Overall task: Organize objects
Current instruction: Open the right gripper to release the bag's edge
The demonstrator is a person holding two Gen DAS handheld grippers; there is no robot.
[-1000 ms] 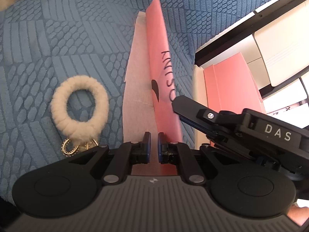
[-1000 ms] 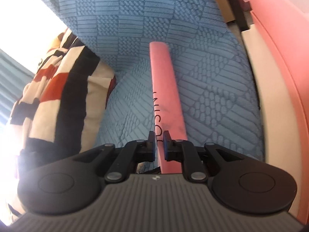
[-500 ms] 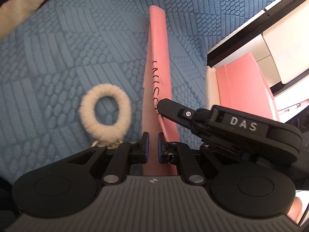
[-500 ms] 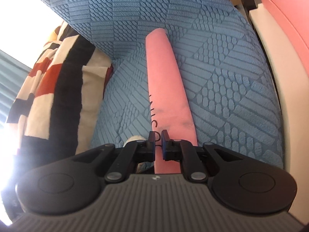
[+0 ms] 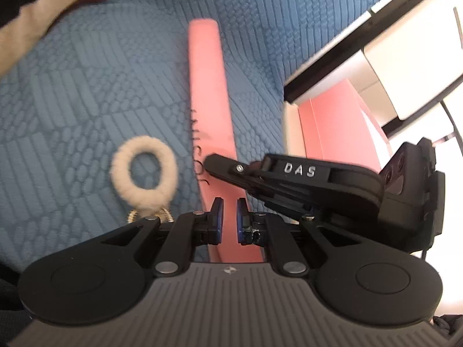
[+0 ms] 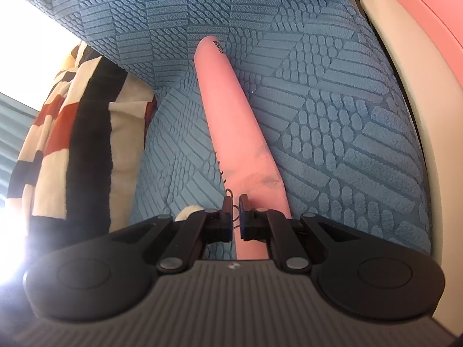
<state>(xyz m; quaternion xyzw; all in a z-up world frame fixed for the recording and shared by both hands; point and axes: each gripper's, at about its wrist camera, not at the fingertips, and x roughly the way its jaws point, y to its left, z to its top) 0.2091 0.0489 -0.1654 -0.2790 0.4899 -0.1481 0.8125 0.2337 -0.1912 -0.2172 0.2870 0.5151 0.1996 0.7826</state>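
A long flat pink pouch [image 5: 208, 92] with black lettering stands on edge over the blue quilted cover [image 5: 101, 101]. My left gripper [image 5: 227, 212] is shut on its near end, the pink edge pinched between the blue pads. My right gripper [image 5: 211, 163] reaches in from the right and bites the same pouch a little further along. In the right wrist view the pouch [image 6: 228, 110] runs away from the right gripper [image 6: 235, 206], whose jaws are shut on its lettered edge. A cream fluffy ring [image 5: 144, 173] with a gold chain lies left of the pouch.
A pink and cream box [image 5: 332, 133] stands open at the right, also along the edge of the right wrist view [image 6: 405, 92]. A striped blanket [image 6: 72, 144] is heaped to the left. Black-and-white furniture [image 5: 376, 43] borders the cover at the far right.
The right gripper came down onto the pouch and its jaws closed on it. The left gripper rose with the pouch, which now shows edge-on; the white paper beside it is out of sight.
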